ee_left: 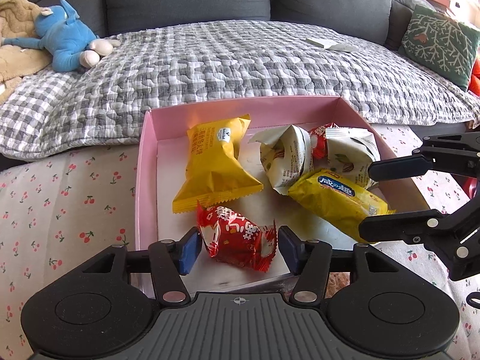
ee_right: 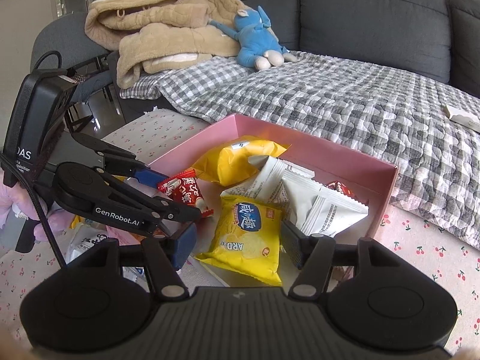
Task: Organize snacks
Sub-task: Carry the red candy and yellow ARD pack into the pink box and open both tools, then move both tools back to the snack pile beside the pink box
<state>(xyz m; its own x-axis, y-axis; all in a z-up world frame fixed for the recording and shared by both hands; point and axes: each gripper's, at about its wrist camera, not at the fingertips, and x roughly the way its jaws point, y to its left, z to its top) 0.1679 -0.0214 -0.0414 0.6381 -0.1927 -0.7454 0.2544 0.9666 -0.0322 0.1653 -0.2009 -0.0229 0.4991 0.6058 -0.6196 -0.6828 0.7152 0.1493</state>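
Cherry-print bench [ee_left: 60, 198] before a sofa: pink box [ee_left: 147, 162] holds snacks. Left gripper [ee_left: 238, 247] spread around red packet [ee_left: 237, 240]; right gripper [ee_right: 237, 247] spread around yellow packet [ee_right: 249, 237]. Slippery foil may squirt free on closing.

A white cloth printed with small red cherries [ee_left: 69, 180] covers the table, and the pink box [ee_left: 147, 162] sits directly on it — its far wall close to the table's far edge, where the grey checked sofa quilt [ee_left: 240, 66] begins. Off the box's left side, in the right wrist view, a few loose packets [ee_right: 87, 240] lie on the cloth (partly hidden, so their kind is unclear).
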